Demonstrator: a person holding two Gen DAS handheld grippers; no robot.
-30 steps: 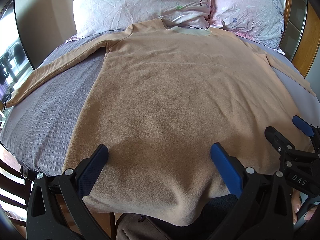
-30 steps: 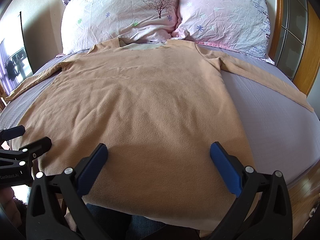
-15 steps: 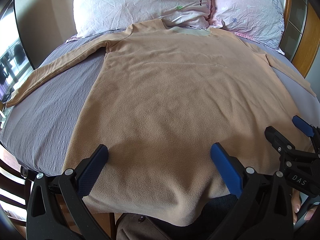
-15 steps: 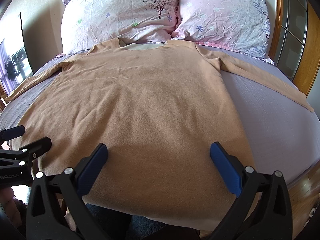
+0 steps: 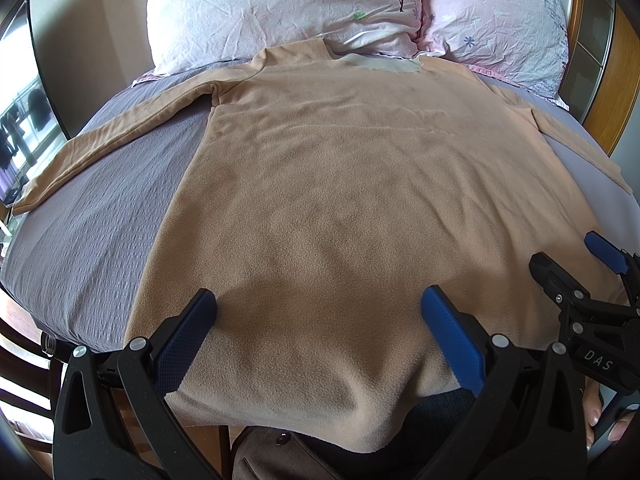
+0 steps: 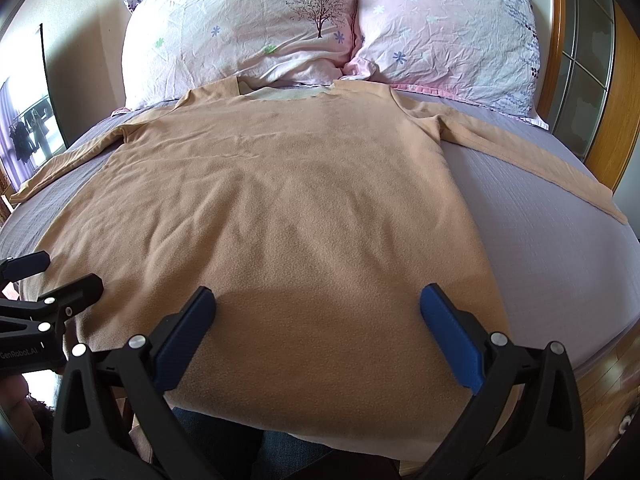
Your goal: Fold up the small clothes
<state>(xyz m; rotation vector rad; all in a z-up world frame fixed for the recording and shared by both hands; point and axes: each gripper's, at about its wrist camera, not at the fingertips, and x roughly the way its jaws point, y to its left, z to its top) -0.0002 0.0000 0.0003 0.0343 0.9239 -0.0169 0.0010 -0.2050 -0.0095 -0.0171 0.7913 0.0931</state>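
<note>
A tan long-sleeved fleece shirt (image 5: 352, 184) lies flat on the bed, collar toward the pillows, both sleeves spread out to the sides; it also shows in the right wrist view (image 6: 288, 208). Its hem hangs over the near bed edge. My left gripper (image 5: 318, 336) is open and empty, hovering over the hem left of centre. My right gripper (image 6: 316, 332) is open and empty over the hem on the right. Each gripper shows at the edge of the other's view, the right one (image 5: 576, 272) and the left one (image 6: 44, 280).
The bed has a grey-purple cover (image 5: 100, 224). Two floral pillows (image 6: 248, 28) (image 6: 448, 32) lean at the head. A wooden bed frame (image 6: 624, 112) runs along the right. A chair back (image 5: 20, 380) stands at the lower left.
</note>
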